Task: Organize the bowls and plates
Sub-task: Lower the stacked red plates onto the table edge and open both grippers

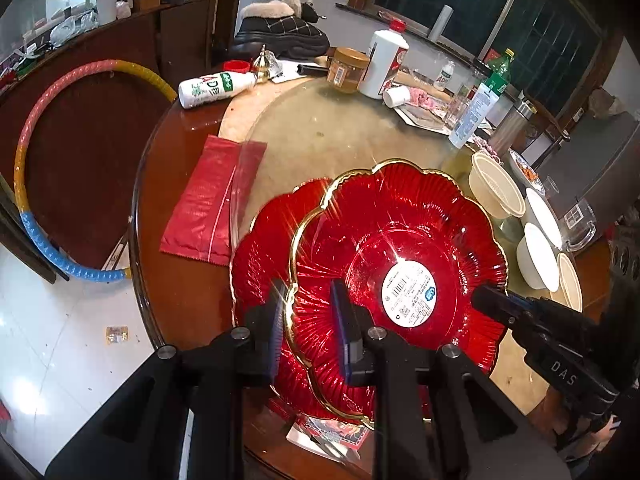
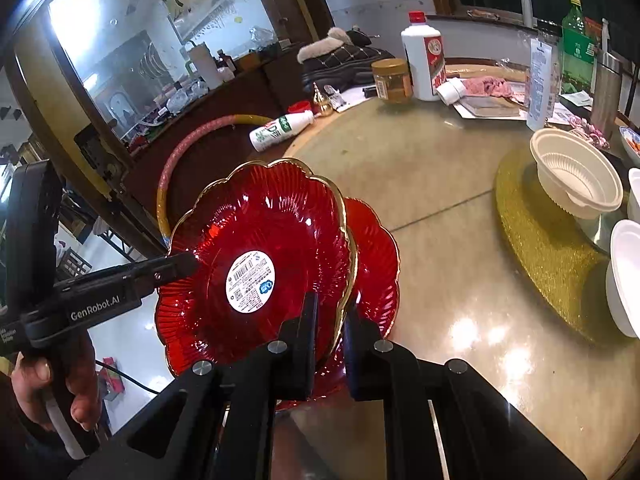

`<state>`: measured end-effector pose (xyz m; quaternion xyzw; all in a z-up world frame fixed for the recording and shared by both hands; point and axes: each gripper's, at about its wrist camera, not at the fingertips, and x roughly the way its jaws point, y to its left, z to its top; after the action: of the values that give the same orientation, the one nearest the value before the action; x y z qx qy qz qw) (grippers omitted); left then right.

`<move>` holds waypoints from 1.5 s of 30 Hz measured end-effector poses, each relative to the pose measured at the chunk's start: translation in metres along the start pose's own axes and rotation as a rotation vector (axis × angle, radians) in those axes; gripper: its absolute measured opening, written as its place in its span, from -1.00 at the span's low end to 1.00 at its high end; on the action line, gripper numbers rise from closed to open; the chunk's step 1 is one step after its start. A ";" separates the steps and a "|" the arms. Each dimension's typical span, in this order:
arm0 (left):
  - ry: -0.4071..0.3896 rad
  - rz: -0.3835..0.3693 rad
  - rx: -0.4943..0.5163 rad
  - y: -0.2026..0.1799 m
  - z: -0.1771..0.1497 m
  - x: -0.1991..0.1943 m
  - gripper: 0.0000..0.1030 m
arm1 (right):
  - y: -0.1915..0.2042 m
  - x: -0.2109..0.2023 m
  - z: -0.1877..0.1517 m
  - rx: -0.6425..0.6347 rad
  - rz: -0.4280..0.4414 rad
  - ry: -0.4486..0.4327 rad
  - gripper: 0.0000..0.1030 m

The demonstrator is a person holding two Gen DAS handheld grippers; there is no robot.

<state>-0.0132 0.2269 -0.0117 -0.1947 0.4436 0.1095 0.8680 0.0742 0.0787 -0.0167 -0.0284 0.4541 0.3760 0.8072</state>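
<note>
Both grippers clamp opposite rims of the upper red plate [image 1: 400, 248] (white label at its centre), left gripper [image 1: 310, 320] near side, right gripper [image 2: 332, 316] far side. It overlaps a second red plate [image 1: 260, 256] on the round table [image 2: 440, 200]. To the right, cream bowl [image 2: 576, 176] sits upright, nothing inside; white bowls [image 1: 536, 256] beside it

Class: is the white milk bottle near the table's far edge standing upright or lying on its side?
On its side. The milk bottle lies flat on the table, cap pointing sideways.
</note>
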 end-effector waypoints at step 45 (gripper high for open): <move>-0.013 0.082 -0.050 -0.004 -0.009 0.016 -0.62 | -0.021 0.033 0.006 0.008 0.062 0.055 -0.76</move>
<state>-0.0090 0.2197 -0.0284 -0.1972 0.4427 0.1573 0.8605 0.1017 0.0856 -0.0441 -0.0215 0.4783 0.3982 0.7824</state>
